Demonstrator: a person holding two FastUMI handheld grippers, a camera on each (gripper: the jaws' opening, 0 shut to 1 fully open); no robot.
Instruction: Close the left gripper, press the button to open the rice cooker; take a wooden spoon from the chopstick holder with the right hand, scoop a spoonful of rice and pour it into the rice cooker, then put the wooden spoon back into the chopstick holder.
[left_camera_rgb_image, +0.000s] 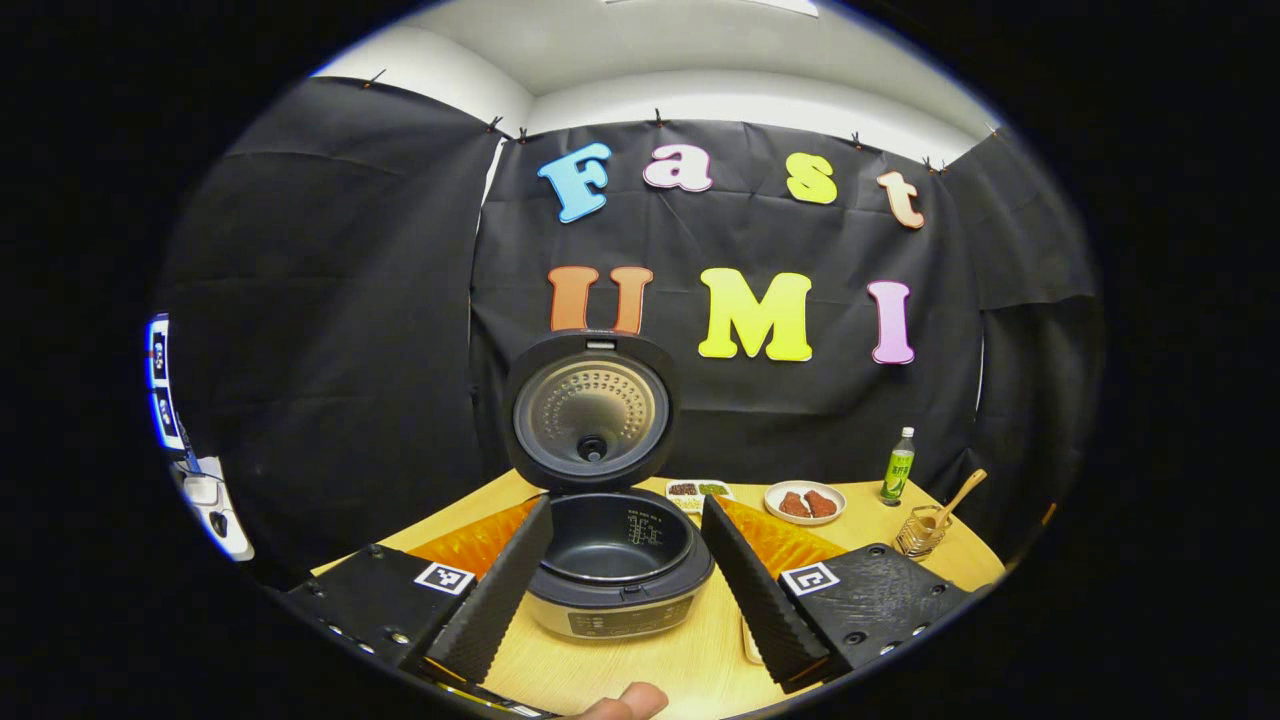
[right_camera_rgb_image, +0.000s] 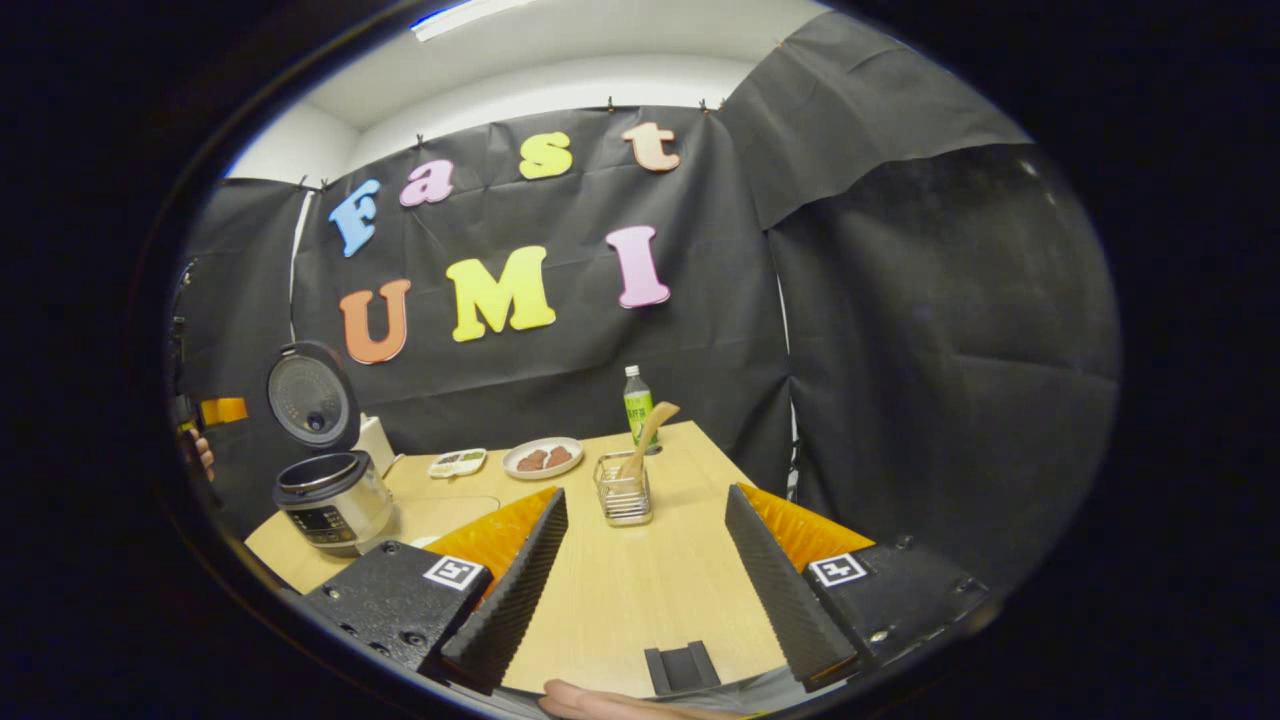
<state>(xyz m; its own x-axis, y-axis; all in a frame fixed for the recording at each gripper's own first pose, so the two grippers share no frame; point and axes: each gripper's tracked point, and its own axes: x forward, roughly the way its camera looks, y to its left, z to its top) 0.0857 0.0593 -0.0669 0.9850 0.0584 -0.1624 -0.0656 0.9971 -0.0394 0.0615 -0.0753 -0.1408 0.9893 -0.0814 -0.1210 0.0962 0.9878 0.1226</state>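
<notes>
We hold both claws, left (left_camera_rgb_image: 625, 580) and right (right_camera_rgb_image: 645, 580), apart over bare bench (right_camera_rgb_image: 640, 590); cooker (left_camera_rgb_image: 615, 560) lid up, spoon (right_camera_rgb_image: 645, 435) in holder (right_camera_rgb_image: 622, 492) near the far edge.

Staged recording booth, not a real kitchen. Black cloth wall (right_camera_rgb_image: 900, 330) clipped up on all sides, white room wall and ceiling (left_camera_rgb_image: 700, 60) above it. Light wooden surface (right_camera_rgb_image: 640, 590) dressed with kitchen props: rice cooker (left_camera_rgb_image: 615, 560), chopstick holder (right_camera_rgb_image: 623, 492), plate of food (right_camera_rgb_image: 542, 458), bottle (right_camera_rgb_image: 637, 402). Probably monitor gear at far left (left_camera_rgb_image: 160, 380), too distorted to confirm.
</notes>
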